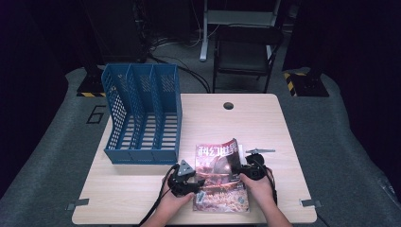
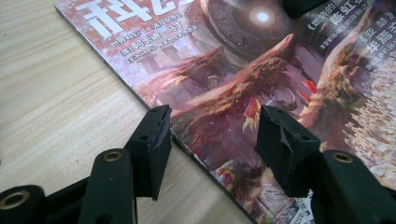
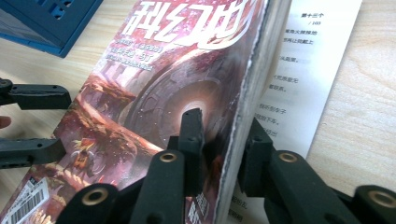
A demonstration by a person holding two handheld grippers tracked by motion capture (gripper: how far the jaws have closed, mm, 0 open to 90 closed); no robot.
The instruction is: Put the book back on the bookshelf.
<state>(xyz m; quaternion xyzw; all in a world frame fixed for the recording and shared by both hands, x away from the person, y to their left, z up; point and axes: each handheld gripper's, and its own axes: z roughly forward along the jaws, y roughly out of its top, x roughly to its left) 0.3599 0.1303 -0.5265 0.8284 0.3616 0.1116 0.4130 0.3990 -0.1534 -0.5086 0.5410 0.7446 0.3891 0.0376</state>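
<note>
While the left hand-held gripper (image 2: 212, 135) gaped astride the magazine's (image 1: 220, 177) spine, the right hand-held gripper (image 3: 224, 140) clamped its lifted pages, so the blue file rack (image 1: 142, 113) likely came next.

the blue file rack (image 1: 142, 116) blocks the table's (image 1: 283, 142) far left; bare wood lies open right of it and along the near left edge beside the magazine (image 1: 220, 177).
</note>
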